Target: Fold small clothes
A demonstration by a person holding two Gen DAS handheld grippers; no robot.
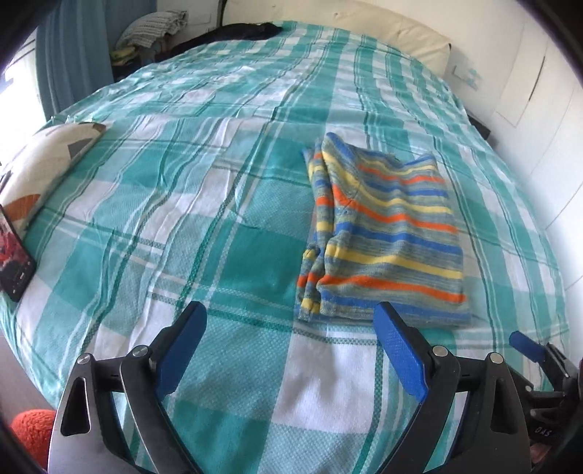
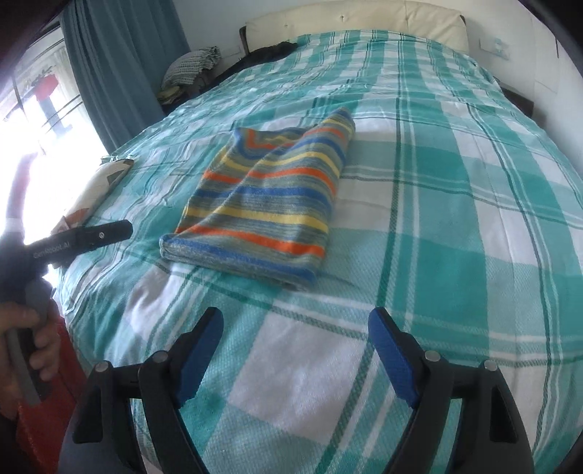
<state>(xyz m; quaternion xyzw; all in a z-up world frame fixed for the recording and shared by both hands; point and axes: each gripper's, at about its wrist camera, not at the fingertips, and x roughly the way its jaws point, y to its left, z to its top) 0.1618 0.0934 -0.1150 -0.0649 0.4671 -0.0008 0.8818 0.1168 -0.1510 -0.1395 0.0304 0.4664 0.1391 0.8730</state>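
Left wrist view: left gripper (image 1: 289, 321) stood wide, nothing between its jaws, hovering over the checked bedspread (image 1: 226, 226) just beside the folded striped garment (image 1: 386, 233). Right wrist view: right gripper (image 2: 295, 328) also spread wide and empty, garment (image 2: 269, 204) lying apart, ahead on the bed.

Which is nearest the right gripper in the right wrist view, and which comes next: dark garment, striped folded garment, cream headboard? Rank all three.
From the right gripper:
1. Striped folded garment, mid-bed, left of centre.
2. Dark garment, far end of bed.
3. Cream headboard, behind the bed.
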